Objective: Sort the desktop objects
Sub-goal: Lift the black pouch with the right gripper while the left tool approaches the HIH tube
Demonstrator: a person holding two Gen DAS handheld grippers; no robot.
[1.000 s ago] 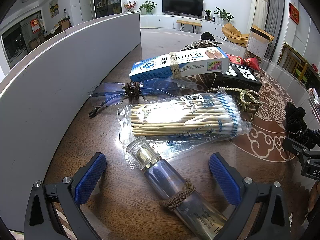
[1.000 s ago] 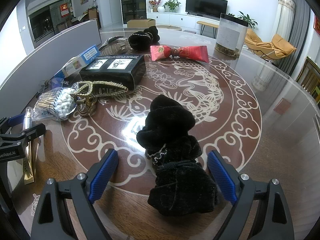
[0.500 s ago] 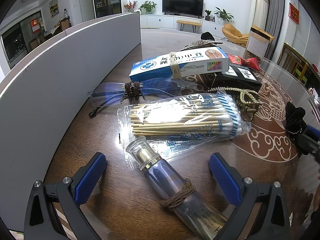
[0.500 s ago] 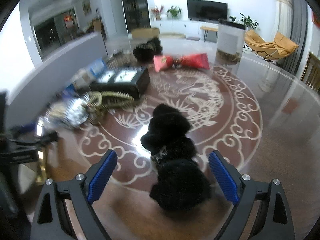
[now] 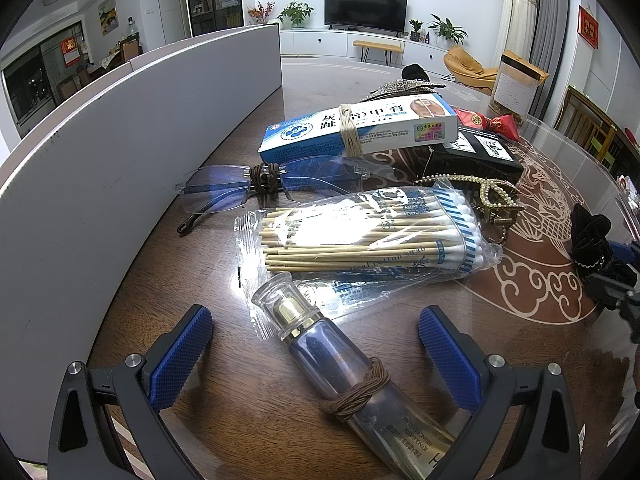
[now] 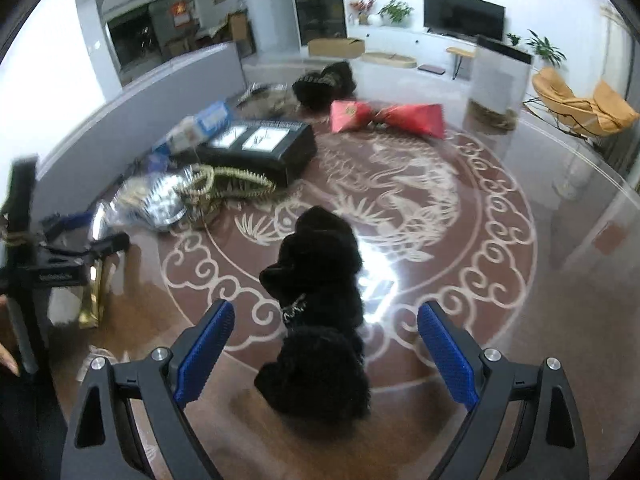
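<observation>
The left gripper (image 5: pixel 316 344) tilts down toward the table (image 5: pixel 168 288) with its jaws spread wide and nothing pinched; the bottle (image 5: pixel 340 364), the landmark here, lies between the blue pads (image 5: pixel 182 354) without touching either, its clear cap pointing away and a brown cord looped round its middle. Just beyond the bottle's cap lies the bag of cotton swabs (image 5: pixel 368 236), its wrapper reaching the cap; farther beyond the bottle sit the glasses (image 5: pixel 224 192), also tied with a brown cord, close to the grey board (image 5: pixel 100 152) that stands on the bottle's left. Farther still from the bottle lies the blue and white box (image 5: pixel 360 132) bound with string, and to the right of that the black box (image 5: pixel 476 152) with the pearl chain (image 5: pixel 480 192) in front of it.

The right gripper (image 6: pixel 322 350) likewise slants downward, jaws wide and clear of everything; the black velvet pouch (image 6: pixel 316 308) lies on the table between its pads, well to the right of the bottle. Far beyond the pouch lies the red packet (image 6: pixel 388 116); the right wrist view is blurred.
</observation>
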